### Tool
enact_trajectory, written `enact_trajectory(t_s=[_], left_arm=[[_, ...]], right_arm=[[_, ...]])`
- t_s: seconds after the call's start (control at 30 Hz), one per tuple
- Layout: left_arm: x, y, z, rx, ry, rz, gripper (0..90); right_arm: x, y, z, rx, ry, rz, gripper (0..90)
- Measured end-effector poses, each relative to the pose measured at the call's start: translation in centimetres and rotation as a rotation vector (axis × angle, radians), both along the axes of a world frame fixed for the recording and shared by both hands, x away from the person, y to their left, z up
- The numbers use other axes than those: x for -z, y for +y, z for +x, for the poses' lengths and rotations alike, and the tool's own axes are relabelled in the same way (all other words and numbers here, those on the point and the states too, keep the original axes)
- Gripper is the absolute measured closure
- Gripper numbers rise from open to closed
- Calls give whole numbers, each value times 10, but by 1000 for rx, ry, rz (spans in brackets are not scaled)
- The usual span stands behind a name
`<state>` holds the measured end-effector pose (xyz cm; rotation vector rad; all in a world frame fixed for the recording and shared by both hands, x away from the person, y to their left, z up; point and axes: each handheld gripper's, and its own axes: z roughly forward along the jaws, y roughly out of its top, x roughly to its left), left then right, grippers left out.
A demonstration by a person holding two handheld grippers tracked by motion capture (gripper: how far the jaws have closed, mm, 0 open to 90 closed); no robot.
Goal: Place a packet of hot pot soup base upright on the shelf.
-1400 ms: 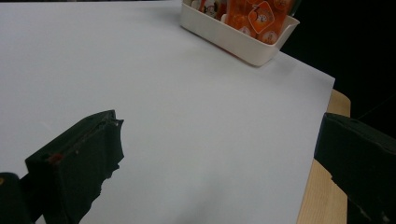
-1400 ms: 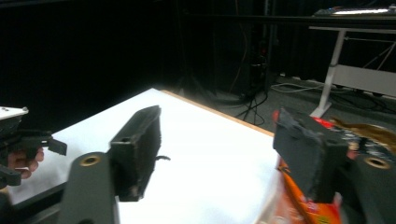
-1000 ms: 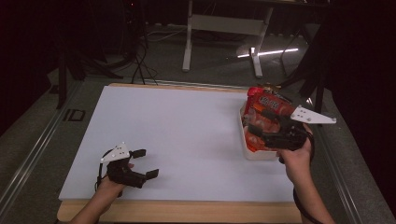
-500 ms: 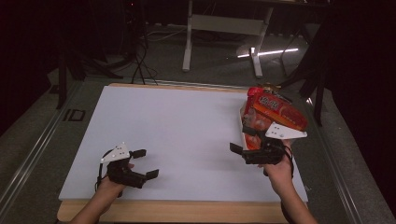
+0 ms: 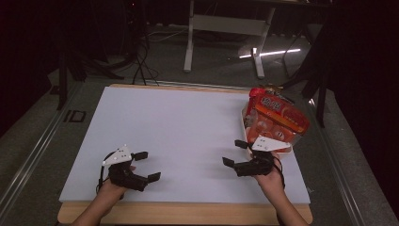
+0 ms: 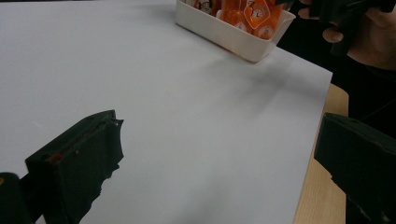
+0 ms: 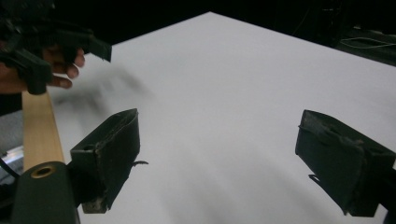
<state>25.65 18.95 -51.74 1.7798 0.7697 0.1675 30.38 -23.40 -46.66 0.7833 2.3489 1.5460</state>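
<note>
Diagonally, snack bag point(image 5: 277, 116) leans top-left across tray point(image 5: 246, 127).

Left gripper point(image 5: 147, 165) and right gripper point(image 5: 235, 152) hover low (jaws spread wide, holding nothing), each gripped by a hand.

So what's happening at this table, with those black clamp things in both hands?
A person sits at a white table with a two-jaw gripper in each hand. Both the left gripper and the right gripper are open and hold nothing, hovering near the table's near edge. At the right side stands a white tray packed with orange snack packets. The right gripper sits just in front of that tray, not touching it.
</note>
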Motion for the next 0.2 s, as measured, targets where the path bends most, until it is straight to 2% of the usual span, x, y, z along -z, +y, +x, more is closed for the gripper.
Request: enact_trajectory(t_s=[0.2], left_arm=[[0,-1,-1,0,-7,5,7]], right_arm=[[8,5,1,-10,6,-23,137]])
